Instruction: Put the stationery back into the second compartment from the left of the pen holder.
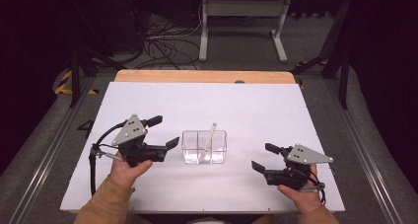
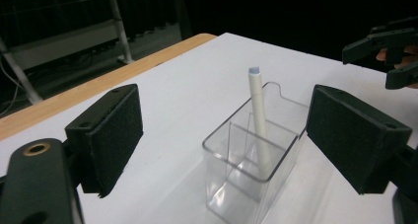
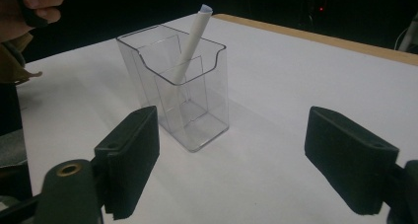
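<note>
Left hand [image 1: 129, 170]: nearest me at the bottom of the high view, I see it gripping the left gripper [image 1: 165, 131] from below, sleeve coming in at the table edge.
Right hand [image 1: 301, 192]: low at the right, I see it wrapped round the right gripper [image 1: 261, 157].
Left tongs: I read the jaws as spread wide, nothing between the pads; in the left gripper view the container sits ahead of them, not touched.
Right tongs: also parted wide and holding nothing; in the right gripper view the container stands just beyond the left pad, clear of it.
Container [image 1: 204, 147]: a clear plastic box with an inner divider, upright on the white sheet, between the two grippers and apart from both. Also seen at [image 2: 249, 169] and [image 3: 180, 93].
Stick [image 1: 208, 141]: a thin white stick stands inside the container, leaning, its top poking above the rim. Seen too at [image 2: 260, 125] and [image 3: 192, 36]. I cannot tell which compartment its foot sits in.
Table [image 1: 207, 77]: white sheet over a wooden top, the bare wood showing along the far edge.
Beyond: dark floor with a tangle of cables [image 1: 165, 46] and a white frame [image 1: 244, 24].
</note>
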Available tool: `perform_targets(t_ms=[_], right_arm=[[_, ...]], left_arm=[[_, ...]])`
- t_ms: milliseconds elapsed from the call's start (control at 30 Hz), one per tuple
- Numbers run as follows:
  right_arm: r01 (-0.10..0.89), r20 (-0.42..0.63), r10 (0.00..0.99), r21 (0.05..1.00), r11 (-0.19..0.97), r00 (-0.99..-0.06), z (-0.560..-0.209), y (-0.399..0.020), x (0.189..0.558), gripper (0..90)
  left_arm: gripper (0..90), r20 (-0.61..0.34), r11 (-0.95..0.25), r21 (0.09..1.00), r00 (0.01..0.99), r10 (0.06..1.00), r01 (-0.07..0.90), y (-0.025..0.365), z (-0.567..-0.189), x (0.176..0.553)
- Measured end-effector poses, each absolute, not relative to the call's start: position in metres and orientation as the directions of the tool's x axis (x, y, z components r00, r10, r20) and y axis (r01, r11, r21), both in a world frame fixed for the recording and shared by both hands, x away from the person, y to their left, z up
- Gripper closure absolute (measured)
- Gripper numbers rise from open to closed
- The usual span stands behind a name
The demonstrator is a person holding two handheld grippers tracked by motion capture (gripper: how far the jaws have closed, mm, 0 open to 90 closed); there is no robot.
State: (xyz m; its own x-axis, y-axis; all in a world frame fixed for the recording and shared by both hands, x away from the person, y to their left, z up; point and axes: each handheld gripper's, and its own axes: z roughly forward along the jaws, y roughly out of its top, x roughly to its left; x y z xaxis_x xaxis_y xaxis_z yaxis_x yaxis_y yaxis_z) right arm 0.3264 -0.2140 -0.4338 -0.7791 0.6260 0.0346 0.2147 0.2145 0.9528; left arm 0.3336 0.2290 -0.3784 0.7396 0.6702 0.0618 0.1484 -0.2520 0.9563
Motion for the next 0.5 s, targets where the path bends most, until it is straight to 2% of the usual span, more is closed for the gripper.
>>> perform_targets(t_ms=[500], right_arm=[[0.200, 0.013, 0.638, 0.954, 0.223, -0.770, -0.436, -0.215, 0.326, 16.6]], left_arm=[[14.3, 0.067, -0.278, 0.939, 0.686, 0.724, 0.201, 0.269, -0.412, 0.317]])
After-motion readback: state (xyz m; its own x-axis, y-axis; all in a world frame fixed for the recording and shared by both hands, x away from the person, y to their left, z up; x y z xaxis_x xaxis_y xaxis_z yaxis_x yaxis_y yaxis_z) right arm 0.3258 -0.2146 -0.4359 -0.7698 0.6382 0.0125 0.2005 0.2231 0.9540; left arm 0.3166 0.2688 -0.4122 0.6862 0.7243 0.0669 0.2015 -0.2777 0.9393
